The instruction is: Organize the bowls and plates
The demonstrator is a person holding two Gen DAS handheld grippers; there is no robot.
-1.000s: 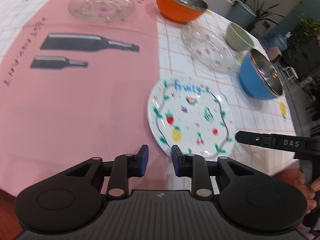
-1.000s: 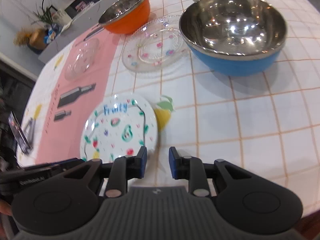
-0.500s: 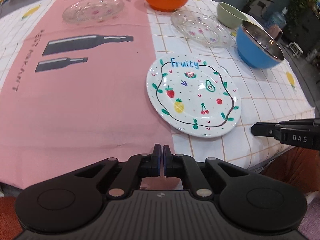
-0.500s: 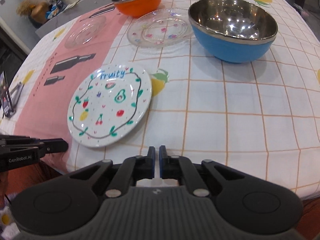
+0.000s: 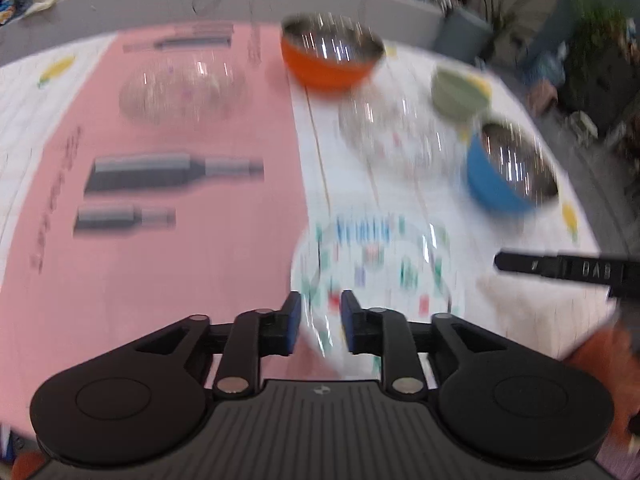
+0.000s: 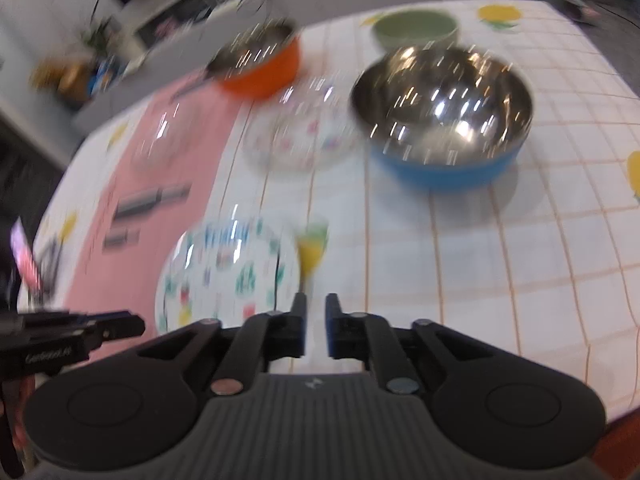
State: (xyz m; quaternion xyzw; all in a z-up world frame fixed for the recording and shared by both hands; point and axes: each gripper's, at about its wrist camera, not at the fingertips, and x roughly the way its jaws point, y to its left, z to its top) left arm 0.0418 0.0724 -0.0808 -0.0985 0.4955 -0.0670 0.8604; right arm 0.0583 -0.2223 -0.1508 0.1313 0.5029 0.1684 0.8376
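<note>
Both views are blurred by motion. A white plate painted with fruit (image 5: 380,264) (image 6: 228,272) lies near the table's front edge. My left gripper (image 5: 318,322) hovers over its near left rim, jaws opening, nothing gripped. My right gripper (image 6: 316,328) hovers just right of the plate, jaws opening, empty. Farther back stand an orange bowl (image 5: 330,56) (image 6: 260,64), a blue steel-lined bowl (image 5: 508,168) (image 6: 442,116), a green bowl (image 5: 458,92) (image 6: 416,28), and two clear glass plates (image 5: 396,136) (image 6: 298,138), the other (image 5: 182,90) (image 6: 160,140) on the pink cloth.
A pink runner printed with dark bottles (image 5: 172,172) covers the table's left part; a white checked cloth (image 6: 500,248) covers the rest. The right gripper's finger (image 5: 560,268) reaches in at the left view's right edge. The left gripper's body (image 6: 68,336) shows at the right view's left edge.
Both grippers were open a second ago, shut half a second ago, and now stand parted again. Both have moved forward over the table, and the pictures have blurred.
</note>
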